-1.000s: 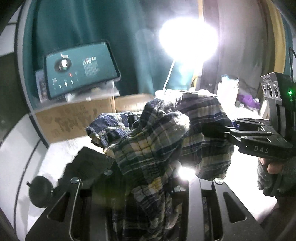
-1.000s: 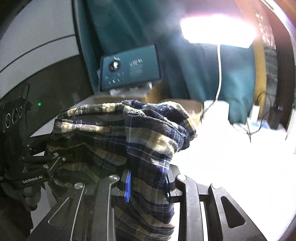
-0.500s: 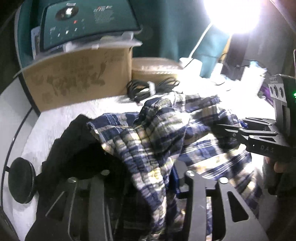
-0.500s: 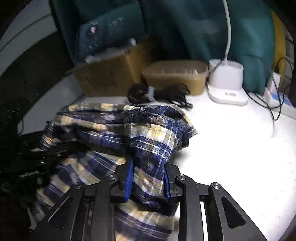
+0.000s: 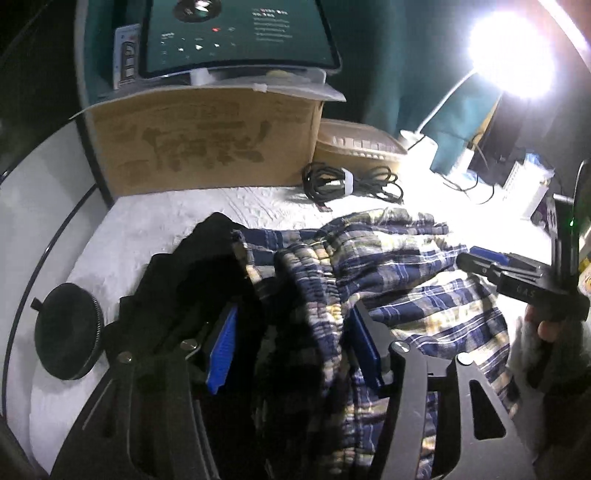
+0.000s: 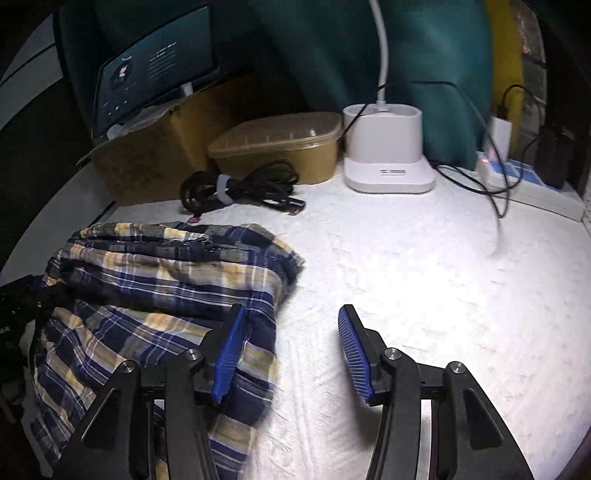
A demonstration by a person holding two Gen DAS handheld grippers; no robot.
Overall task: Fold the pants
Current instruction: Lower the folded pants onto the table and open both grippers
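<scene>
Right claw (image 6: 291, 350): jaws opening, nothing pressed between them. Its left pad lies against the edge of the plaid pants (image 6: 166, 291); the right pad is over bare white desk (image 6: 424, 295). Reads as a release after laying the cloth down.

Left claw (image 5: 291, 350): jaws also opening. A ridge of plaid cloth runs up between the pads, but the pads stand off it, so it looks let go rather than gripped. A dark garment (image 5: 207, 280) lies bunched on the left side of that claw, partly under the pants. Can't tell if it's a separate piece.

Pants sit in a loose heap on the desk's near left part, bunched and doubled over, not flat. My guess: dropped here so both claws can re-grip at better points, likely waistband or leg hems, before a clean fold. Fold not done yet.

A round black disc (image 5: 68, 330) rests on the desk left of the heap, apart from it.

Further back, clear of the cloth: a coiled black cable (image 6: 236, 188), a brown lidded container (image 6: 277, 147), a cardboard box (image 5: 207, 144) with a tablet (image 5: 236, 33) propped on top, and a white lamp base (image 6: 386, 155). All pushed against the back, probably to leave the middle free for folding. The lamp glare washes out the far right in the left view.
</scene>
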